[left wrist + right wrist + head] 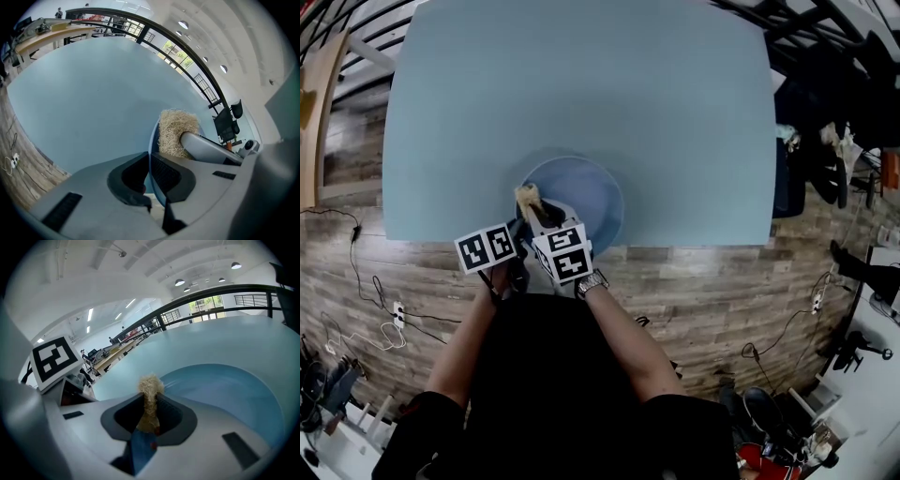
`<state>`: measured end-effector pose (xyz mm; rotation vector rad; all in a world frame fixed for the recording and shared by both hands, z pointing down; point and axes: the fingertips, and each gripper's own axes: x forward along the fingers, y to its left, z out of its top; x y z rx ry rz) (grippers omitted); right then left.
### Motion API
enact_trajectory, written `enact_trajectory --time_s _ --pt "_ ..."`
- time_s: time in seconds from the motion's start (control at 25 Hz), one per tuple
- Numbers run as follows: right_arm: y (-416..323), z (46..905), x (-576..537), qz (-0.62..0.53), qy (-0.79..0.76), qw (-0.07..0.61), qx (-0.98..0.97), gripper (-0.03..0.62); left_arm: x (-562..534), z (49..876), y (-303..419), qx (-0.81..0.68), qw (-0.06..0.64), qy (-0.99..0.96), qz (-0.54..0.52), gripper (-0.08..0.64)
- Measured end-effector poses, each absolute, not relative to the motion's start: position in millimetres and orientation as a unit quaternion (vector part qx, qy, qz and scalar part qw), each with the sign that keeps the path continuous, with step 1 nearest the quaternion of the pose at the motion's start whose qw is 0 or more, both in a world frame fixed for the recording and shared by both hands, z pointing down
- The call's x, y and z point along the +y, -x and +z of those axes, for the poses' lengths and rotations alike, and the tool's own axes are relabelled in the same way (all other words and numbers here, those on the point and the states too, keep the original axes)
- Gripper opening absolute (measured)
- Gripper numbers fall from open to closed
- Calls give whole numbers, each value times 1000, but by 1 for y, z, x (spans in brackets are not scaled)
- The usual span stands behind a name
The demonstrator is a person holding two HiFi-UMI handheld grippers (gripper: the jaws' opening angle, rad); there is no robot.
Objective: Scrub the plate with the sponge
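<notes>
A blue plate (586,192) sits at the near edge of the light blue table (581,94). My left gripper (517,236) is shut on the plate's near-left rim; in the left gripper view the thin rim (151,154) runs edge-on between the jaws of my left gripper (149,174). My right gripper (534,208) is shut on a tan fibrous sponge (527,197) over the plate's left part. In the right gripper view the sponge (150,401) is squeezed flat in my right gripper (149,412), with the plate (234,390) spread out behind. The sponge (176,132) also shows in the left gripper view.
The table's front edge (694,245) lies just behind the grippers, with wood-plank floor (722,291) below. Cables (366,319) trail on the floor at left. Dark chairs and equipment (834,103) stand to the right of the table.
</notes>
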<state>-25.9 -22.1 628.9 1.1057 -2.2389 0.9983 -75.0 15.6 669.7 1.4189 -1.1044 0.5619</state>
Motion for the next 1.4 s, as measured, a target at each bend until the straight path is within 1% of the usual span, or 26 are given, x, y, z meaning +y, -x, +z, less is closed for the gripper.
enact_trajectory --time_s 0.56,0.88,1.12,1.4 --pt "10 633 -26 369 -422 224 -797 72 16 668 79 -477 586 -609 241 17" --pt "-32 637 -30 377 -456 217 -777 72 14 671 79 -482 584 -607 240 17" --pt "-49 636 -28 379 -477 210 -765 72 14 670 82 -482 582 -608 240 17" --pt "-68 636 -26 375 -495 224 -751 72 11 671 81 -481 580 -608 249 17"
